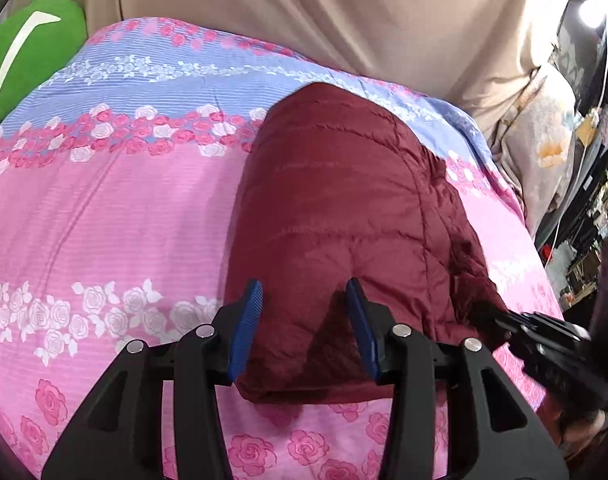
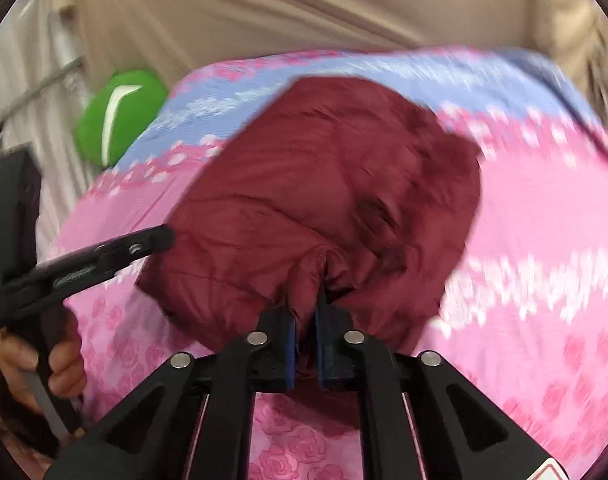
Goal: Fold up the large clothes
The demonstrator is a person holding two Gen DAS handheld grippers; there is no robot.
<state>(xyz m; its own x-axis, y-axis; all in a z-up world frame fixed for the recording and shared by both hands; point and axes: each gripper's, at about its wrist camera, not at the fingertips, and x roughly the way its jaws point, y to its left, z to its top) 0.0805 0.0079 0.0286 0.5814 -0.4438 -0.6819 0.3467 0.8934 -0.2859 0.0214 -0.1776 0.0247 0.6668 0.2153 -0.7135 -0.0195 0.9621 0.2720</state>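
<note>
The right hand-held gripper pinches the near edge of the maroon jacket on the bed. The jacket's long axis runs away from it. The left hand-held gripper stands half open astride the near-left corner, pads not pressing.

We count one maroon quilted jacket, centre of frame. One floral bedspread beneath, pink and blue bands. One green cushion, upper left, bearing one white mark. Two claws: left claw at lower centre of left view, right claw at lower centre of right view. Each claw carries two blue pads. One hand, lower left of right view. One beige curtain across top.
</note>
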